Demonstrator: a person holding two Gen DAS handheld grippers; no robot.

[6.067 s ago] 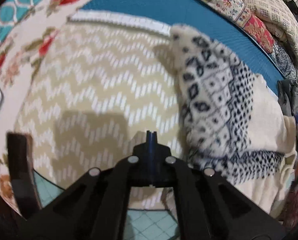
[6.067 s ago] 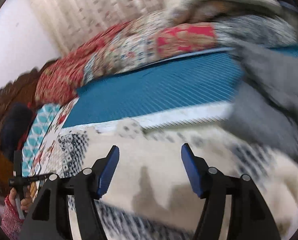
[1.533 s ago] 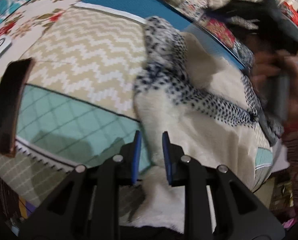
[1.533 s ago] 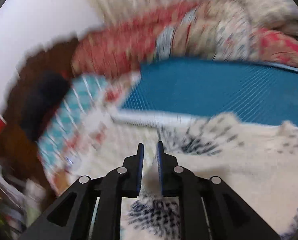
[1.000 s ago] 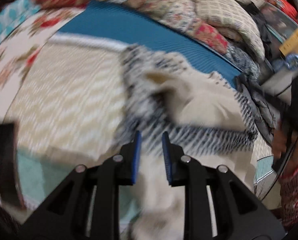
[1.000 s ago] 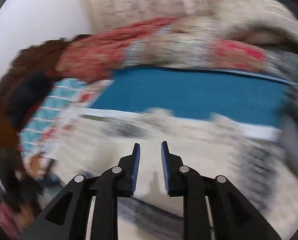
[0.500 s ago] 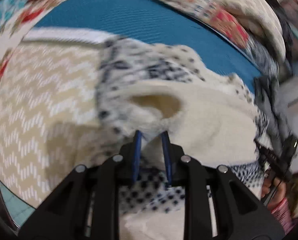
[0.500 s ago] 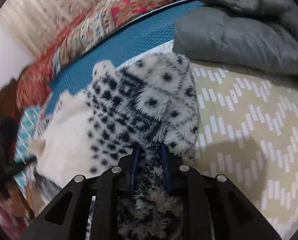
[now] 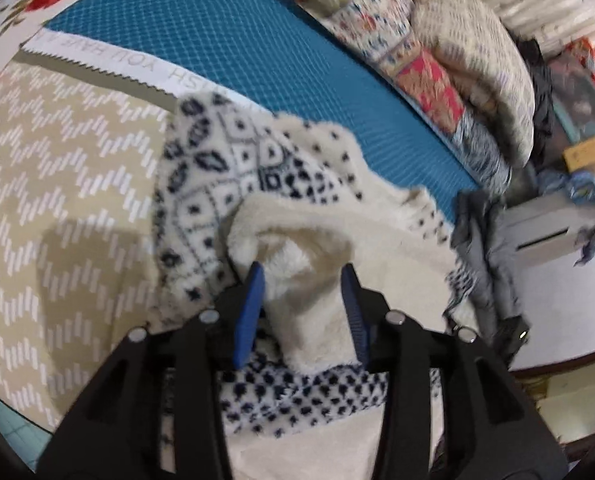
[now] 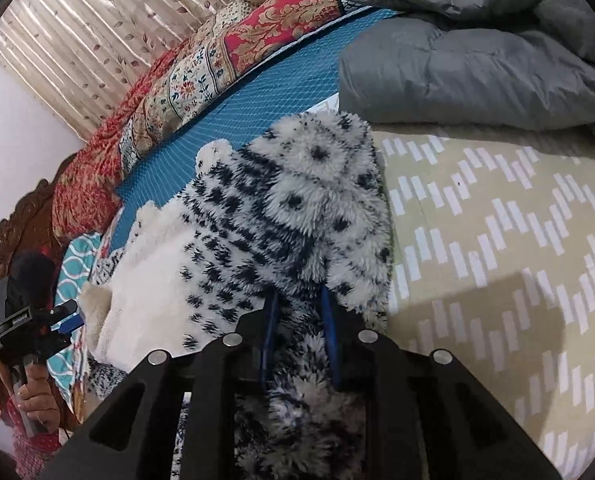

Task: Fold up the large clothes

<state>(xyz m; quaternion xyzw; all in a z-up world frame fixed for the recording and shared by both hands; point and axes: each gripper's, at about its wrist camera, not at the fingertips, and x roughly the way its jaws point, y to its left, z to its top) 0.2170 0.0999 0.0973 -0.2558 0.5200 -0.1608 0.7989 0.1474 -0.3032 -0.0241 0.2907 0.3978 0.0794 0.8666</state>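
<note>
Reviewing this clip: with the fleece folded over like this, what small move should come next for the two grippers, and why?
Probably open the right gripper and let go. Its blue pads are shut on the fuzzy cream fleece garment with navy pattern, which already lies doubled over on the beige zigzag bedcover. The left gripper stands open around a cream fold, so only the right one holds cloth.

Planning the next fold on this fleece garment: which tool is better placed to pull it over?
Probably the right tool: its jaws pinch a patterned bunch of the fleece garment. The left tool is open, with the cream fold only lying loose between its jaws.
</note>
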